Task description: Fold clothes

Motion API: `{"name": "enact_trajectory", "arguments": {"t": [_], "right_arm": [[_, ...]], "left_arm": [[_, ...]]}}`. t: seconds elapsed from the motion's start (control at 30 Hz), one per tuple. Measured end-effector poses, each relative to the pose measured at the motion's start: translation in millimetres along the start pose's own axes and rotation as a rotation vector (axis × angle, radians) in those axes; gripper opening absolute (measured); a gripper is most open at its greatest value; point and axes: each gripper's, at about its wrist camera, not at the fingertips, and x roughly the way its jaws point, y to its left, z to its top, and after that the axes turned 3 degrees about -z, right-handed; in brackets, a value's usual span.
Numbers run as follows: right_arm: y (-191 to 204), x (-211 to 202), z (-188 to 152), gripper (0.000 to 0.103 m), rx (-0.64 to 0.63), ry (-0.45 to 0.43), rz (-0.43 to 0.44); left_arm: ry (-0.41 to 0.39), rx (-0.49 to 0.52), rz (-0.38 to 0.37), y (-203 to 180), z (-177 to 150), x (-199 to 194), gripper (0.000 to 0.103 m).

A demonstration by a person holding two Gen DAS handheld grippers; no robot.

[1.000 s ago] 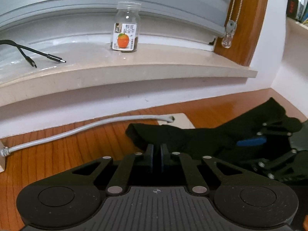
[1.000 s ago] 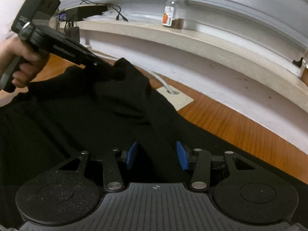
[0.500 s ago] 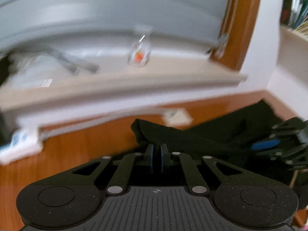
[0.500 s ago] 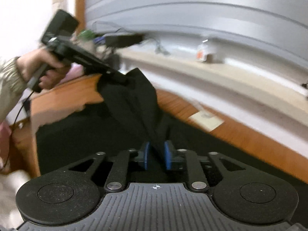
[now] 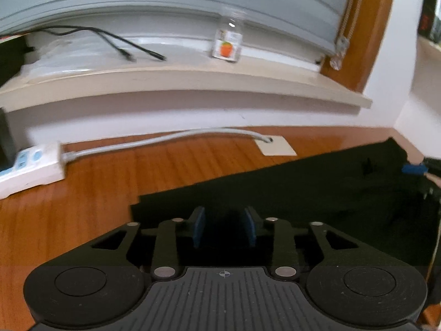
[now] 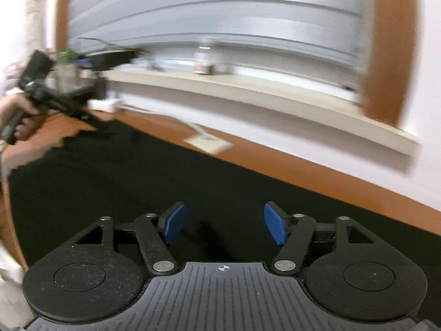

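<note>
A black garment (image 5: 303, 193) lies spread flat on the wooden table (image 5: 82, 207); in the right wrist view it (image 6: 137, 179) covers most of the near table. My left gripper (image 5: 224, 227) hovers low over the garment's left corner, jaws opening, with dark cloth under the gap and the blue pads (image 5: 198, 229) not pressing on it. The right gripper (image 6: 224, 227) stands over the garment with jaws opening wide and nothing pinched. In the right wrist view the left gripper (image 6: 93, 121) is at the garment's far left edge, held by a hand (image 6: 16, 110).
A white power strip (image 5: 30, 165) with a grey cable (image 5: 165, 139) lies along the wall. A beige cable plate (image 5: 275, 146) sits just behind the garment. The window sill (image 5: 193, 82) carries a jar (image 5: 227, 45) and black cables (image 5: 124, 41). A wall corner closes the right side.
Both grippers were shut on the black garment and held it up as a ridge between them. Their jaws have since parted, and the garment has dropped flat. The hands moved apart sideways.
</note>
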Motion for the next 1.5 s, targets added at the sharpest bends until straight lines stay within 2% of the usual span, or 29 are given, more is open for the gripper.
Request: {"name": "enact_trajectory", "arguments": {"t": [0.13,0.2,0.23,0.27,0.4,0.5,0.6,0.7,0.77,0.8,0.87,0.9,0.93,1.03,1.13,1.2,1.27,1.33,1.37,1.4,1.43,1.5], "right_arm": [[-38,-19,-21,0.066,0.029,0.015,-0.105],[-53,-26,-32,0.066,0.037,0.022,-0.132],[-61,-28,-37,0.066,0.047,0.026,-0.142],[-68,-29,-41,0.066,0.058,0.031,-0.15],[-84,-29,-52,0.066,0.082,0.038,-0.15],[-87,-31,-53,0.066,0.086,0.022,-0.159],[-89,-33,-50,0.066,0.089,0.01,-0.16],[-89,-32,-50,0.066,0.081,0.008,-0.16],[-89,-30,-50,0.064,0.072,0.021,-0.156],[-90,-28,-50,0.061,0.068,0.03,-0.152],[-92,-26,-50,0.04,0.064,0.052,-0.14],[-94,-27,-48,0.02,0.065,0.054,-0.138],[-96,-27,-46,0.007,0.066,0.056,-0.137],[-105,-31,-28,0.003,0.072,0.003,-0.169],[-116,-24,-3,0.003,0.112,-0.068,-0.236],[-118,-4,5,0.004,0.131,-0.05,-0.306],[-119,16,14,0.011,0.149,-0.033,-0.376],[-119,34,20,0.026,0.163,-0.017,-0.431],[-116,37,17,0.03,0.16,-0.014,-0.422],[-113,37,13,0.032,0.155,-0.017,-0.404],[-109,36,8,0.034,0.148,-0.02,-0.393],[-104,29,-1,0.04,0.135,-0.026,-0.383]], "left_arm": [[0.042,0.039,0.042,-6,-7,13,0.04],[0.033,0.031,0.041,-4,-11,13,0.039],[0.021,0.026,0.039,-3,-13,13,0.013],[0.003,0.034,0.048,-5,-15,11,0.006],[-0.063,0.07,0.074,-13,-12,-5,0.005],[-0.124,0.036,0.066,-8,-2,-30,0.005],[-0.118,0.032,0.09,-3,4,-41,0.007],[-0.099,0.045,0.126,-4,4,-37,0.007],[-0.098,0.049,0.123,-7,3,-33,0.009],[-0.101,0.053,0.116,-11,3,-31,0.013],[-0.104,0.072,0.094,-21,4,-25,0.014],[-0.104,0.083,0.082,-27,4,-21,0.014],[-0.103,0.094,0.069,-33,4,-17,0.014],[-0.099,0.123,0.024,-54,5,-6,0.014],[-0.099,0.143,-0.012,-74,9,9,0.014],[-0.101,0.153,-0.045,-88,12,20,0.014],[-0.099,0.167,-0.085,-103,14,31,0.014],[-0.091,0.2,-0.121,-122,14,41,0.014],[-0.085,0.217,-0.134,-131,14,45,0.014],[-0.079,0.231,-0.148,-139,13,49,0.02],[-0.073,0.246,-0.163,-147,12,53,0.031],[-0.064,0.275,-0.192,-165,9,61,0.033]]}}
